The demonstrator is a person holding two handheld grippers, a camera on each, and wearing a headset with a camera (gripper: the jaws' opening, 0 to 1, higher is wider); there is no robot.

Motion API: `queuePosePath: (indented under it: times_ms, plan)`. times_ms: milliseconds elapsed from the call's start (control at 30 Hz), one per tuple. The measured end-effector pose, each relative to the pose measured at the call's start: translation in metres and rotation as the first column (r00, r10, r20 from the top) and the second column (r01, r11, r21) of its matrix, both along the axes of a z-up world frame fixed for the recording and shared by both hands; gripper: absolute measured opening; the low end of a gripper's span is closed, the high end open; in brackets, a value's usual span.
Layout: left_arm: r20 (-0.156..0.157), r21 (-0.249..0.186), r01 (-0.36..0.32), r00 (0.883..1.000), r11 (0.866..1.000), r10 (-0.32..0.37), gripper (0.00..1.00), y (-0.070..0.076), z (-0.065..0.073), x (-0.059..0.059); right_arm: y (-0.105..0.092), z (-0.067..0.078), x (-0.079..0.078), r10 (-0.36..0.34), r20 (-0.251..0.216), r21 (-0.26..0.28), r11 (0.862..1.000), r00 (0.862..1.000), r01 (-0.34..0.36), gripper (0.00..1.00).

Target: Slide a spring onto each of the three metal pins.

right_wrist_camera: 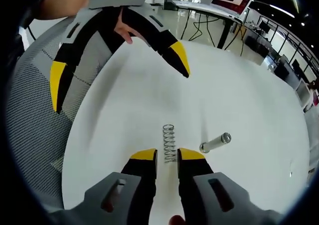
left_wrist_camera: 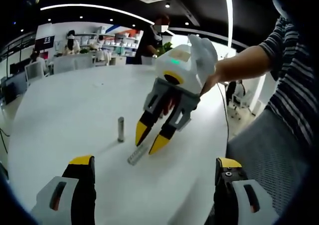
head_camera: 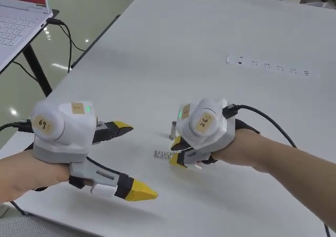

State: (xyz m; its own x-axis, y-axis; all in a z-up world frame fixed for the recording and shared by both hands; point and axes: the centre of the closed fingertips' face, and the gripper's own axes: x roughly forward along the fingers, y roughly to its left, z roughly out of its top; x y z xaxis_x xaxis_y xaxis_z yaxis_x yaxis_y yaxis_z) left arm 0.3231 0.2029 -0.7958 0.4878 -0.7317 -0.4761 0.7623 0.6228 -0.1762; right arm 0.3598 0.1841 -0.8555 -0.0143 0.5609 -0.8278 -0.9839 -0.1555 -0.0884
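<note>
A small coil spring (head_camera: 163,154) (left_wrist_camera: 135,155) (right_wrist_camera: 169,141) lies flat on the white table (head_camera: 173,48). My right gripper (head_camera: 177,152) (left_wrist_camera: 151,140) (right_wrist_camera: 167,155) points down at it, jaws a narrow gap apart and straddling the spring's near end, not visibly clamping it. One short metal pin (head_camera: 173,129) (left_wrist_camera: 120,129) (right_wrist_camera: 215,143) stands upright just beside the spring. My left gripper (head_camera: 134,158) (left_wrist_camera: 155,161) (right_wrist_camera: 119,68) hovers to the left of both, jaws spread wide with nothing between them.
A white power strip (head_camera: 268,66) lies far back on the table. Beyond the table's left edge sits an open laptop (head_camera: 21,11) with cables. A mesh chair (right_wrist_camera: 30,110) is at the near edge. People and desks stand in the background.
</note>
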Motion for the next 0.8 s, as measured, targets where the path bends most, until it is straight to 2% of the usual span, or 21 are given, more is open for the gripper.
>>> queuePosePath:
  times_ms: [400,467,533,800]
  plan:
    - [0.002,-0.006,-0.006,1.0,1.0,0.006,0.98,-0.001,0.002,0.002,-0.006,-0.005,0.001,0.016,0.021,-0.007,1.0,1.0,-0.015,0.08]
    - [0.003,-0.011,-0.01,1.0,1.0,0.01,0.98,-0.002,0.003,0.003,-0.011,-0.003,0.002,0.01,0.028,-0.001,1.0,1.0,-0.01,0.08]
    - [0.001,-0.012,-0.005,1.0,1.0,0.005,0.98,-0.004,0.003,0.002,-0.015,0.0,0.001,-0.003,0.016,0.011,1.0,1.0,0.003,0.08]
    - [-0.011,-0.007,0.044,0.999,0.999,-0.044,0.97,-0.019,-0.001,-0.002,-0.031,0.014,-0.008,-0.019,0.013,0.044,0.999,1.0,0.018,0.08]
